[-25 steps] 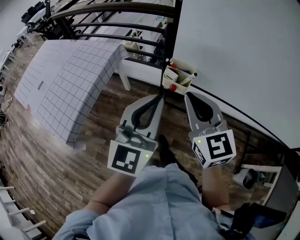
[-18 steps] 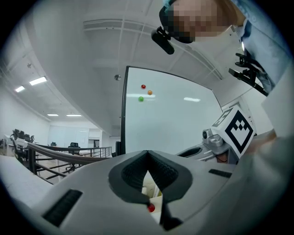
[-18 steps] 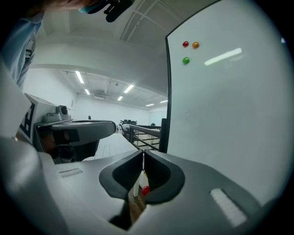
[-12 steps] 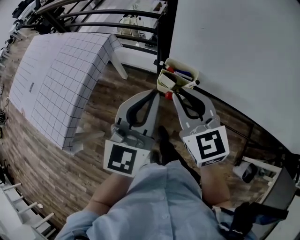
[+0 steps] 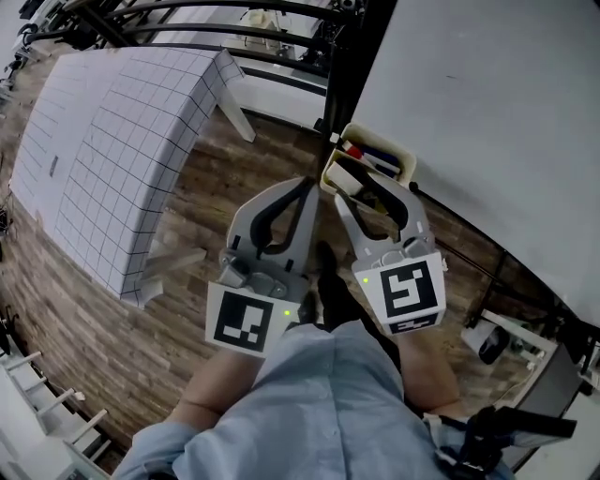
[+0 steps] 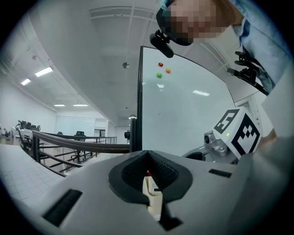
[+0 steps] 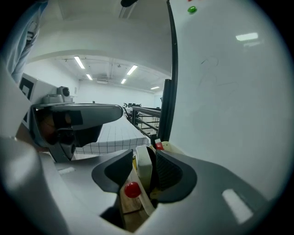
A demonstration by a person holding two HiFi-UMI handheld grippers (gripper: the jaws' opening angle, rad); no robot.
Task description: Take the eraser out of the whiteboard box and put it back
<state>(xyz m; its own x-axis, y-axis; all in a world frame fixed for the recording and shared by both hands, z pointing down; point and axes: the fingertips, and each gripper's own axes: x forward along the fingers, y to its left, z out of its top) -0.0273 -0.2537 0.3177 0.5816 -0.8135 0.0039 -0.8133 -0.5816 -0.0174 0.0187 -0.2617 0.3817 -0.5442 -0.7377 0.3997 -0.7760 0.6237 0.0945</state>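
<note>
A cream whiteboard box (image 5: 401, 161) hangs at the whiteboard's (image 5: 487, 94) lower left corner, with a red marker (image 5: 353, 150) and a blue marker (image 5: 380, 159) in it. The white eraser (image 7: 143, 169) stands upright in the box, behind a round red magnet (image 7: 132, 189). My right gripper (image 5: 373, 195) is open; its jaws have just been opening and now straddle the eraser, with a gap on the left side. My left gripper (image 5: 307, 186) is shut on nothing, its tips just left of the box (image 6: 154, 197).
A table with a grid-patterned cloth (image 5: 122, 141) stands to the left on the wooden floor. Black railings (image 5: 234, 9) run behind it. The whiteboard's black post (image 5: 352, 66) rises right behind the box. Red (image 6: 160, 64), green (image 6: 159, 75) and orange (image 6: 168, 70) magnets sit high on the board.
Both grippers have moved closer to the box. The right jaws, shut a second ago, have opened wide around the eraser. The left jaws stay shut.
</note>
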